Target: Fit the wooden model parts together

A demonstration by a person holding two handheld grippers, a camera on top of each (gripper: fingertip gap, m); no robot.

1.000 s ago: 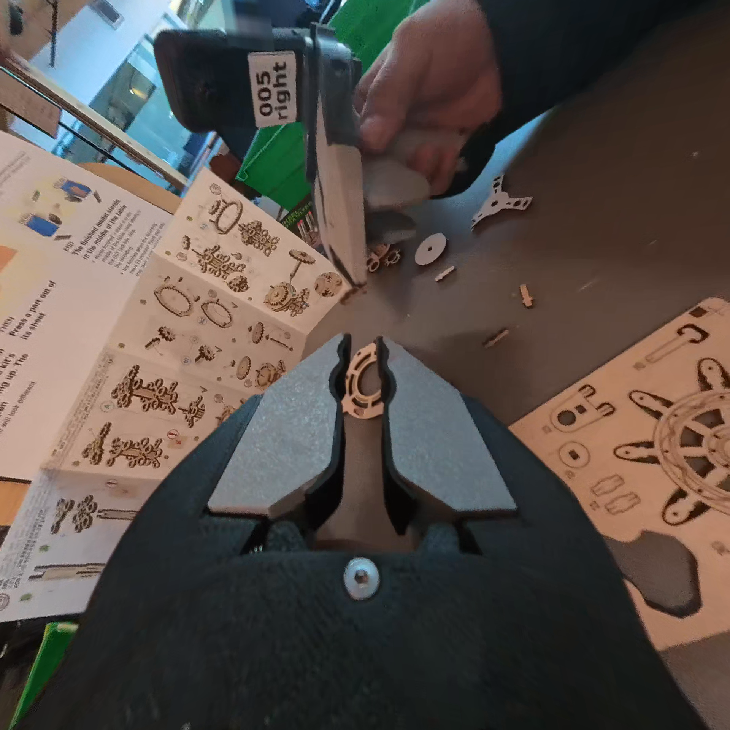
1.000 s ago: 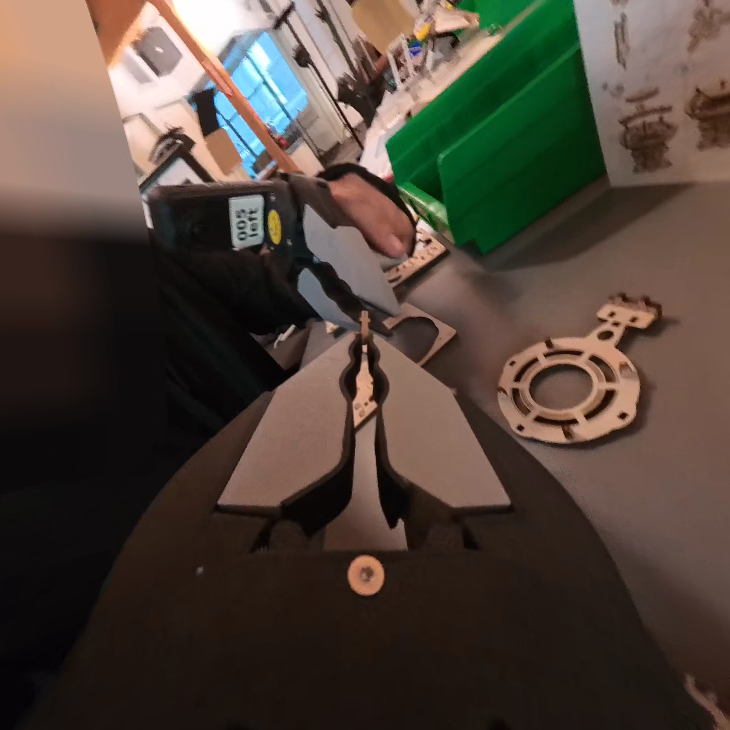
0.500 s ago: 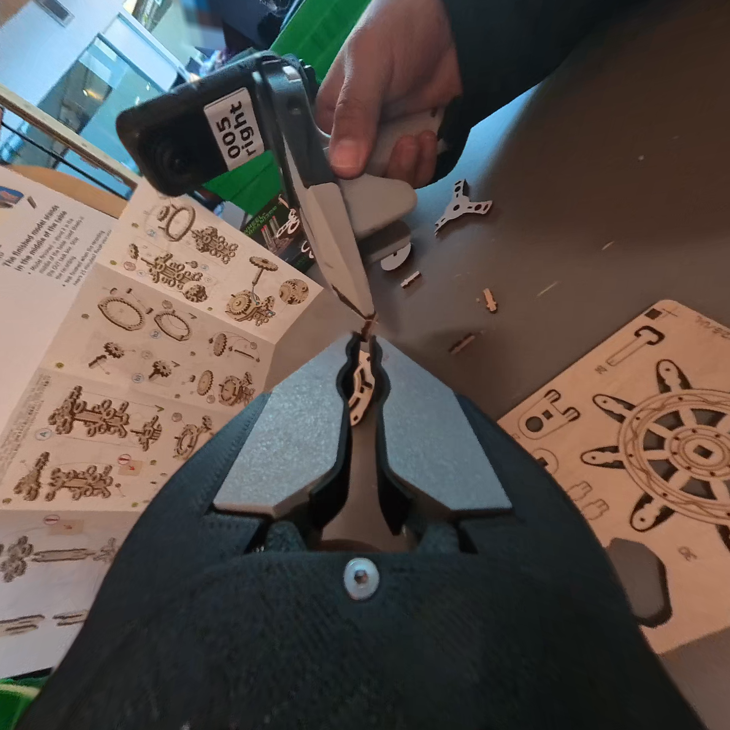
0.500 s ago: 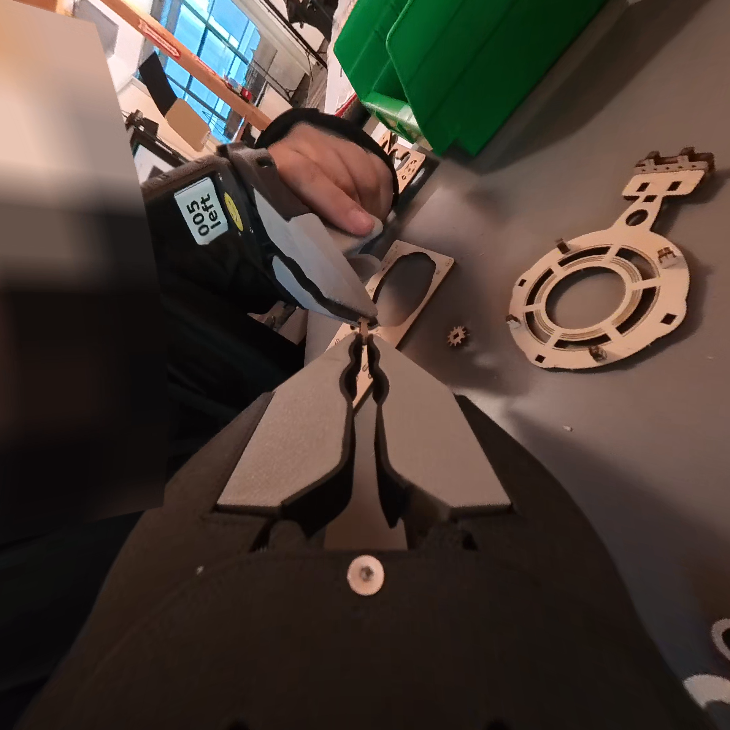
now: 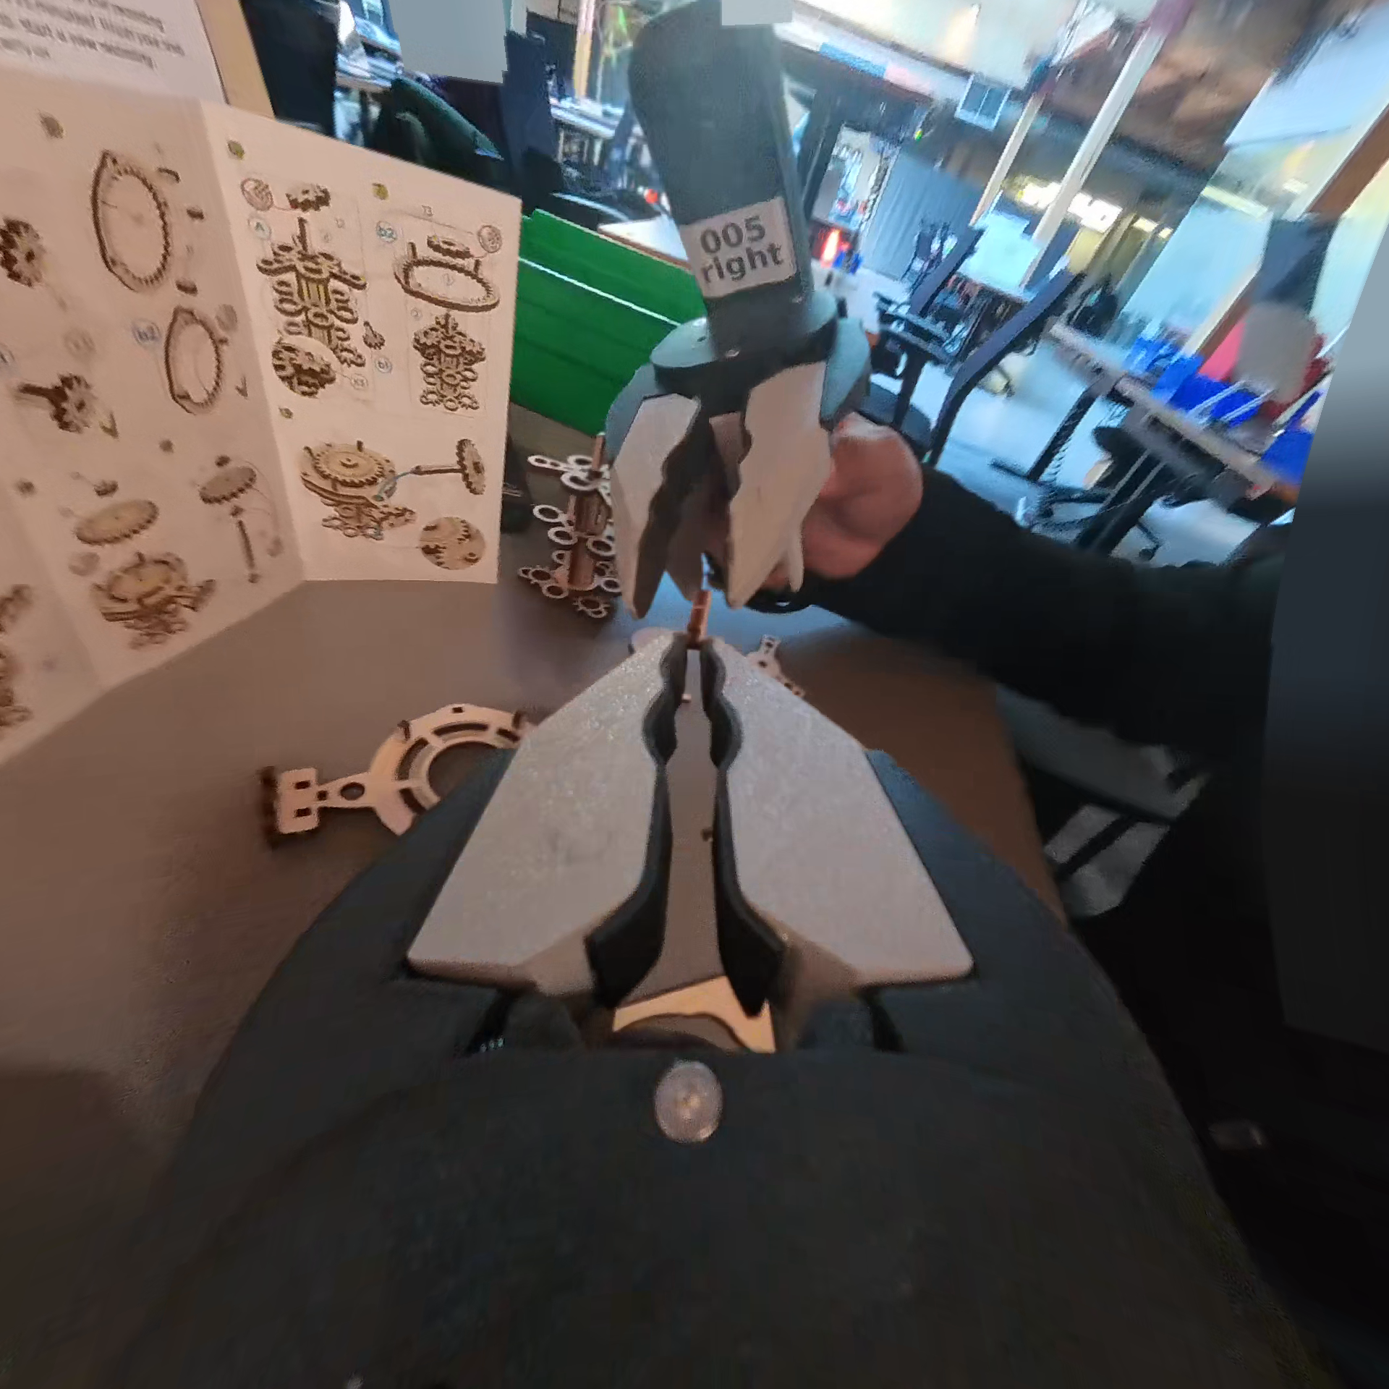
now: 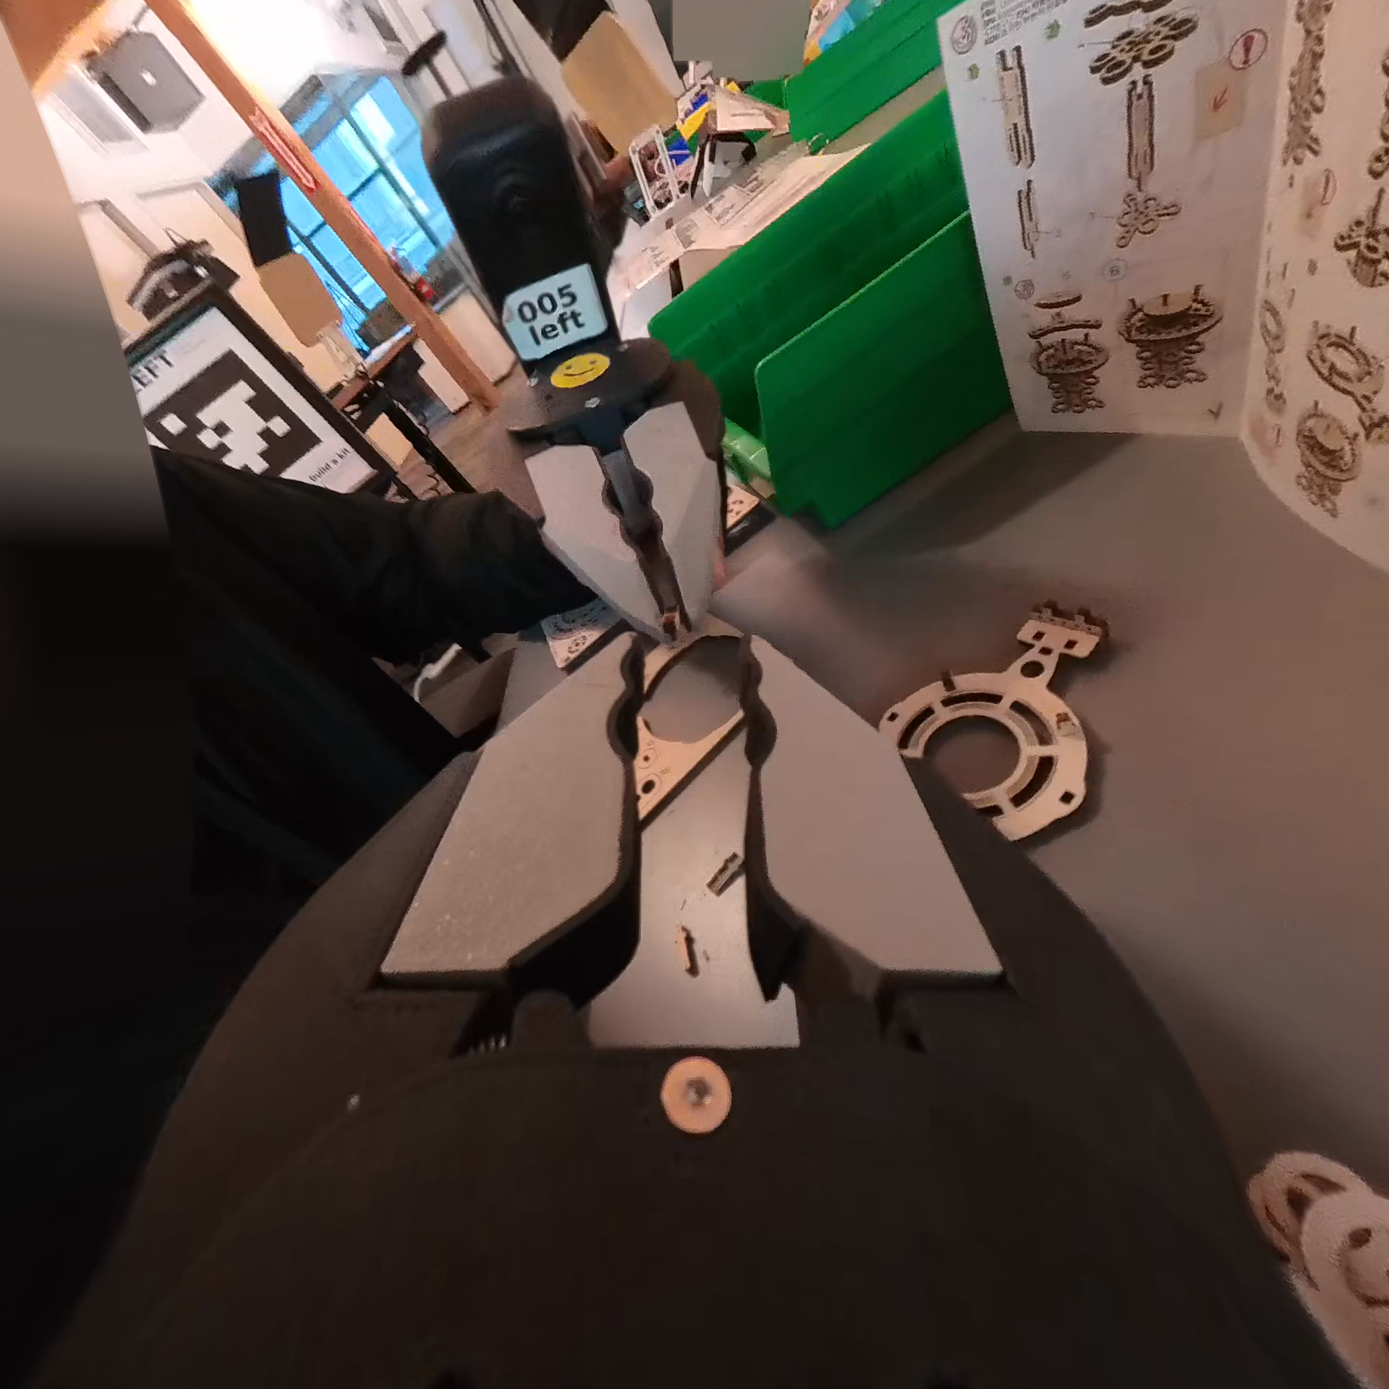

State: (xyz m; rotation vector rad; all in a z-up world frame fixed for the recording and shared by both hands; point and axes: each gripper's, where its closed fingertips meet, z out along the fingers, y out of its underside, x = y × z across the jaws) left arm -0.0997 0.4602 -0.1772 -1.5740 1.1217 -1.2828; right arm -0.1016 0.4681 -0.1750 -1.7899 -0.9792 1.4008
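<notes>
The left claw (image 5: 693, 652) is pinched on a thin wooden piece (image 5: 700, 610), whose long axis stands upright and whose top end pokes out past the fingertips. The right claw (image 6: 690, 652) is spread, gripping nothing; in the left wrist view it hangs tips-down just above that piece, a hand (image 5: 857, 503) wrapped around its handle behind. A flat ring-shaped wooden part (image 5: 410, 763) lies on the grey table (image 5: 225, 714), left of the left claw.
</notes>
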